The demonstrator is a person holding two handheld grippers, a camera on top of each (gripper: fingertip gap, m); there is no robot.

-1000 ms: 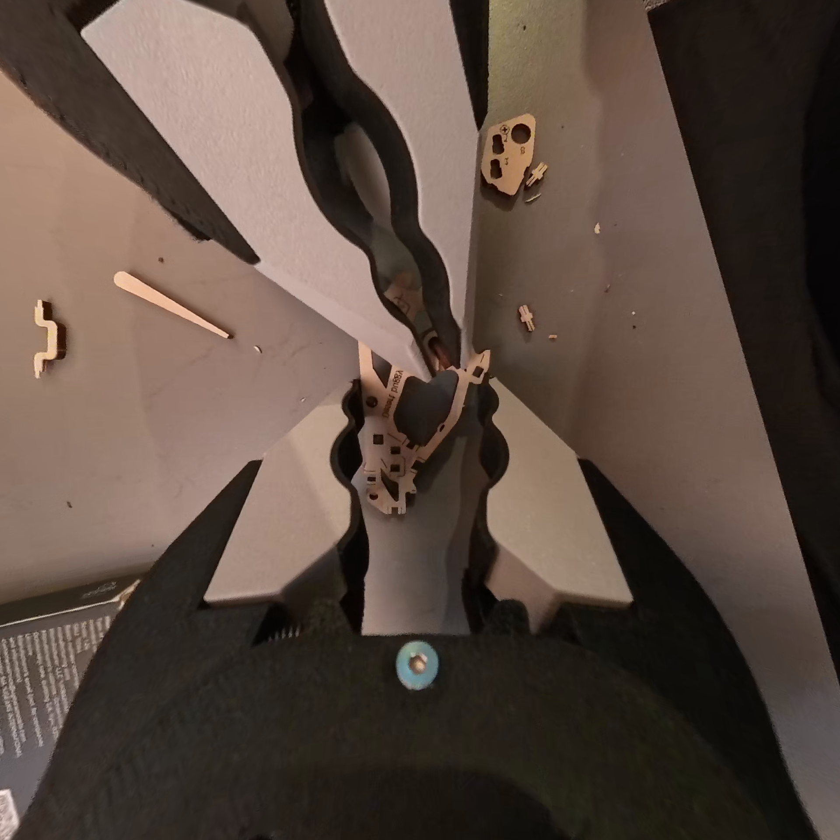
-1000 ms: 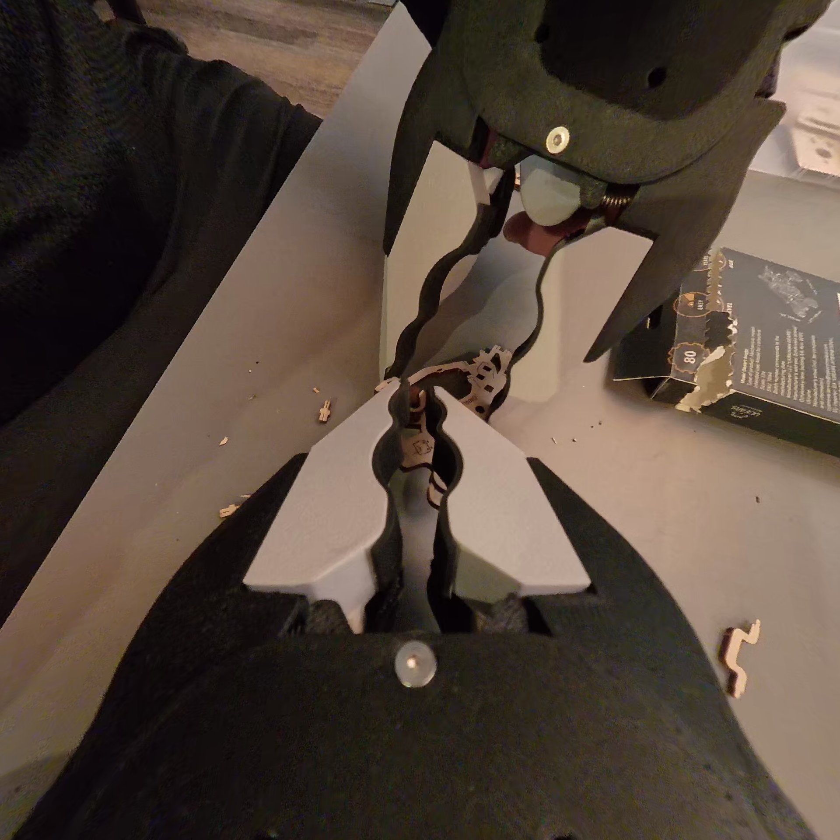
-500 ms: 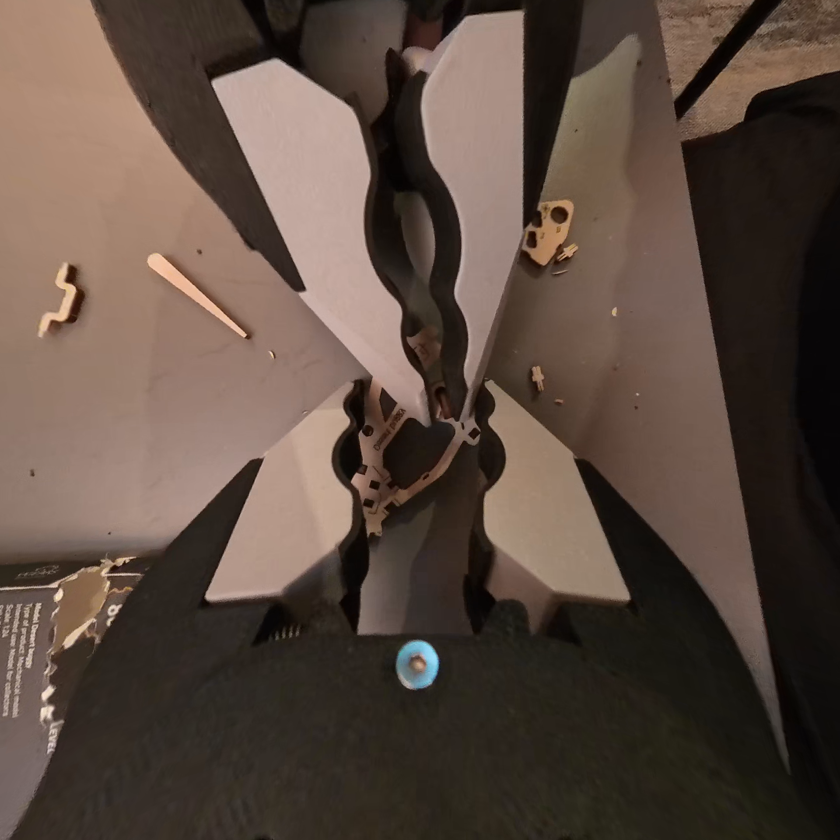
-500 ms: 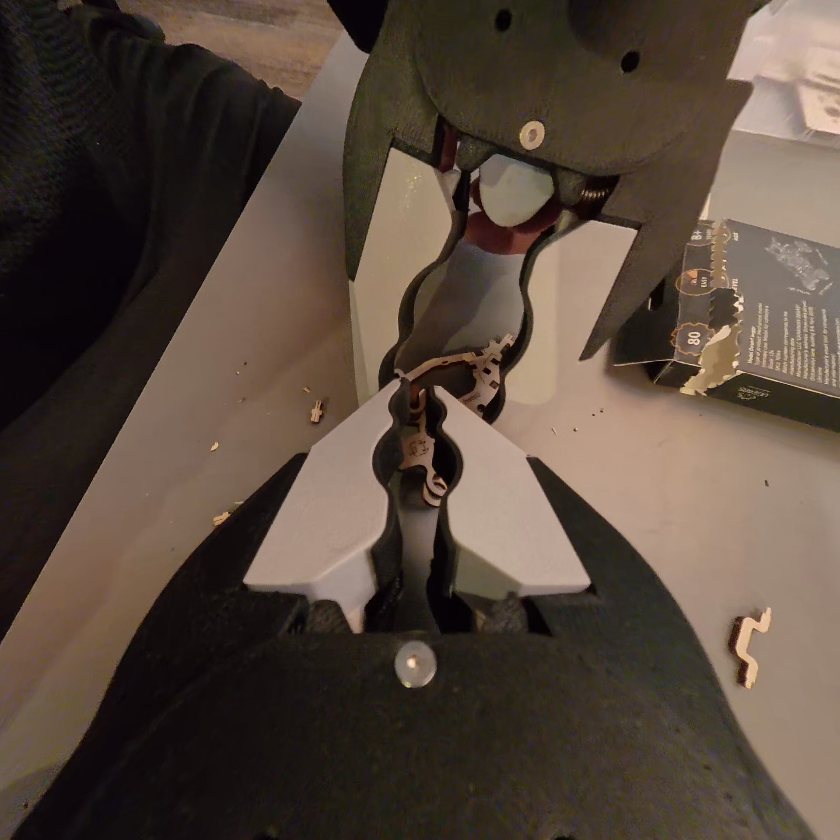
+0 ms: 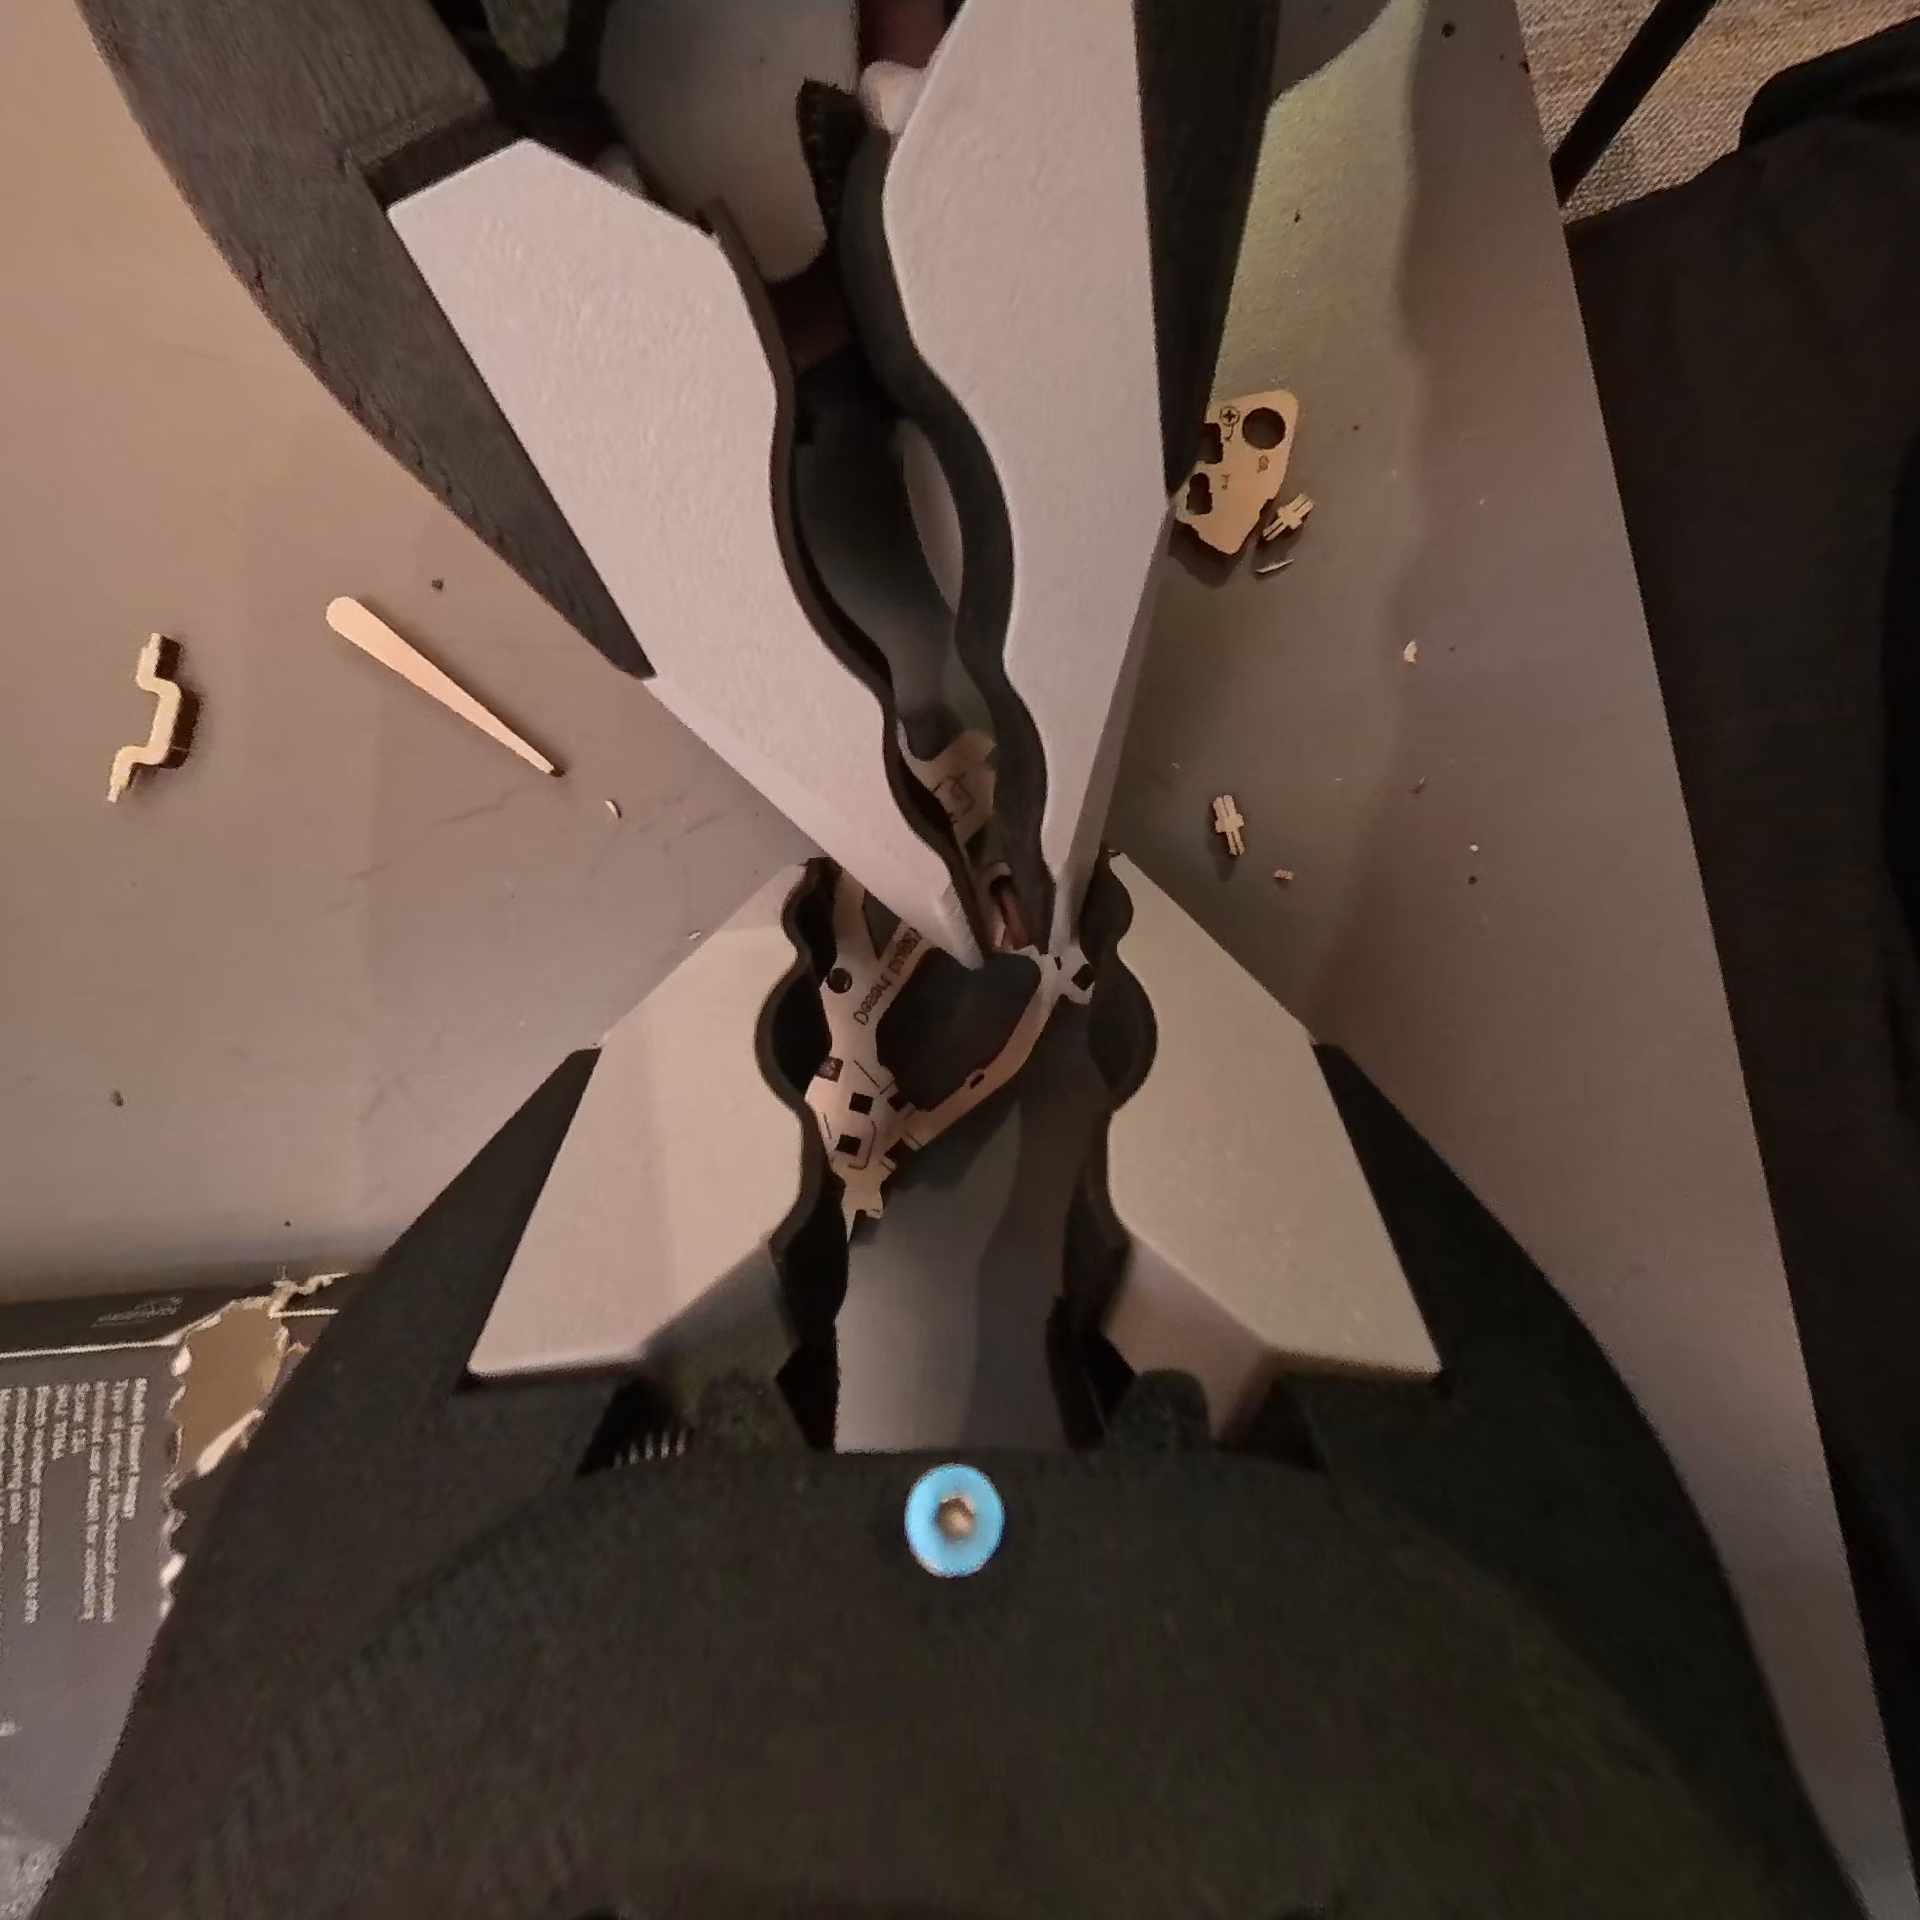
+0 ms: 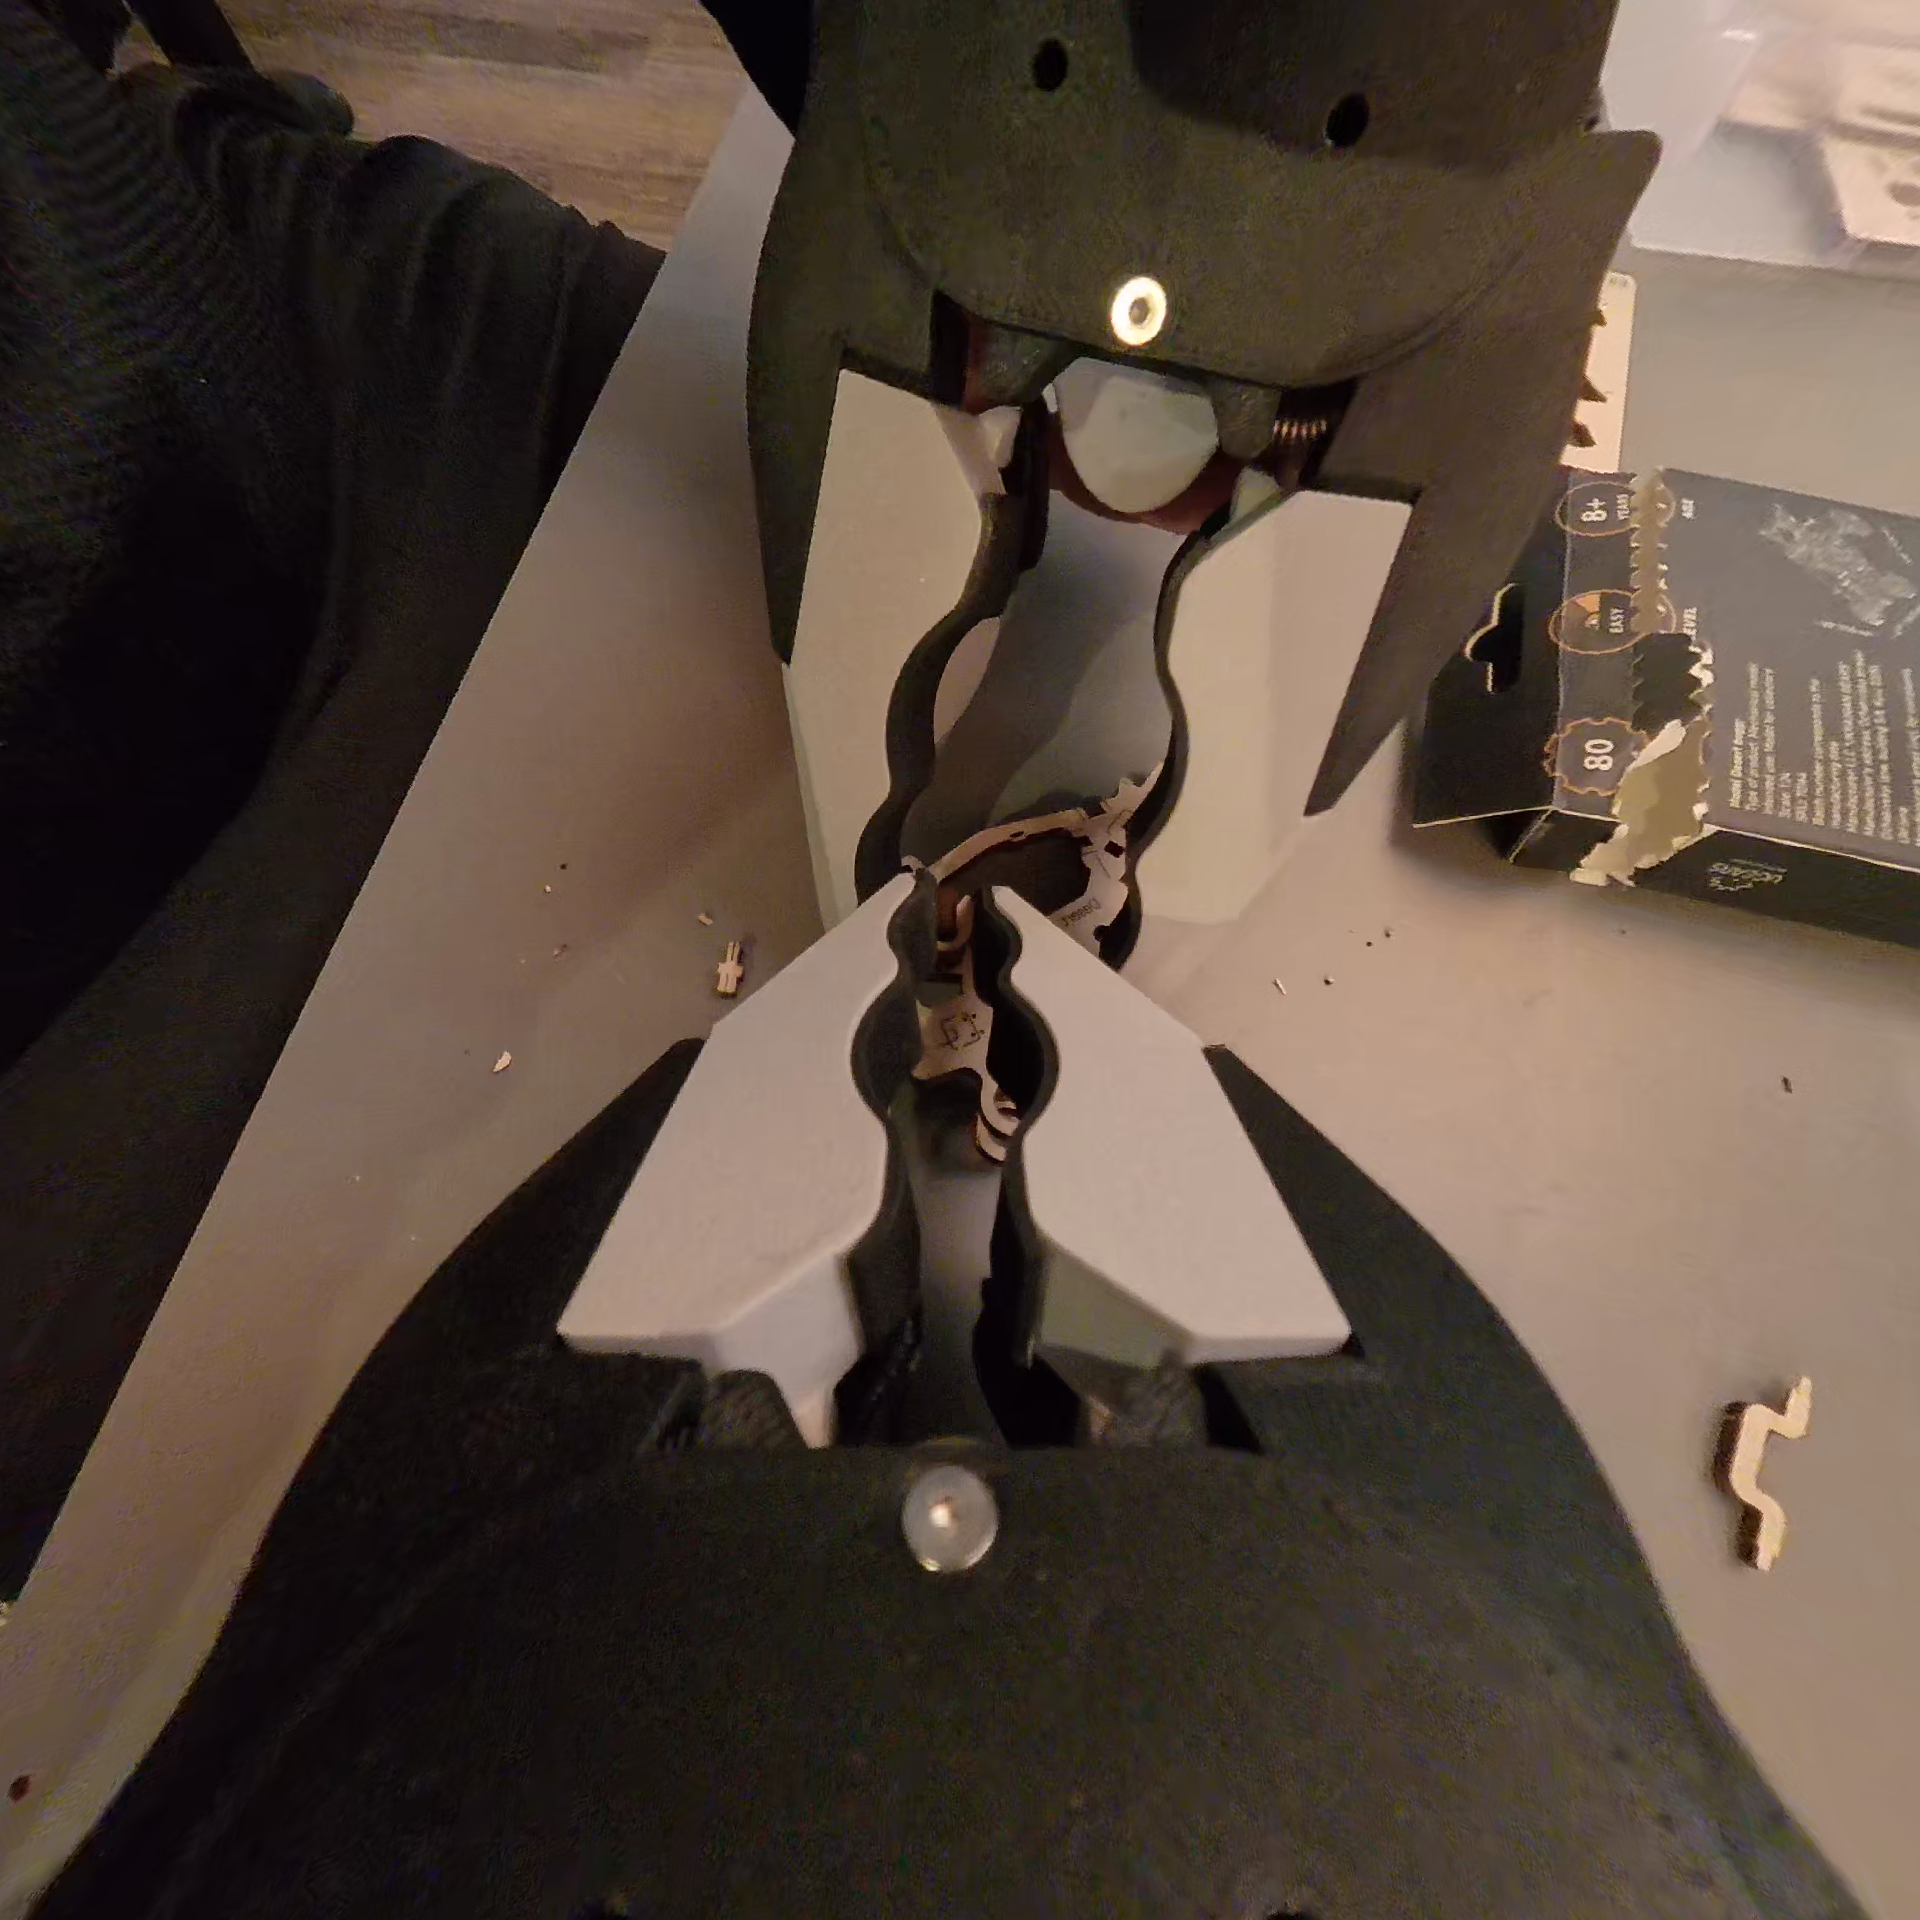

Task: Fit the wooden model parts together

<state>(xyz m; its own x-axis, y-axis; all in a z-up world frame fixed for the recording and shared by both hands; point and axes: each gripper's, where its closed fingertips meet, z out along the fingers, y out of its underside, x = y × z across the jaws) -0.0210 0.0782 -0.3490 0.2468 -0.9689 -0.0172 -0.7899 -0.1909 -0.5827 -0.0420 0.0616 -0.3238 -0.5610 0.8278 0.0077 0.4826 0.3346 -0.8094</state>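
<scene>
We saw the left gripper point(image 5: 956, 997) clenched on a pale, flat laser-cut wooden frame piece with small square holes point(image 5: 883, 1081), held between its wavy black pads. The right gripper point(image 6: 951, 935) came in from the far side of the left wrist view, tip to tip with the left one, and gripped a smaller pale wooden part with a curled hook end point(image 6: 961, 1049). The small part's tip met the top edge of the frame piece; we could not tell whether it was seated in a slot. Both pieces hung above the grey tabletop point(image 5: 312, 987). Loose bits lay on the table: a pale Z-shaped wooden bracket point(image 5: 156, 717) at far left, a thin tapered wooden stick point(image 5: 436, 696) just right of it, a flat tan wooden plate with round holes point(image 5: 1242, 478) at far right, and a tiny wooden peg point(image 5: 1229, 826) nearer, with crumbs around. A torn black cardboard box point(image 6: 1704, 686) sat to the right in the right wrist view, well apart from the grippers. A person's dark sleeve point(image 6: 260, 468) filled that view's left side.
</scene>
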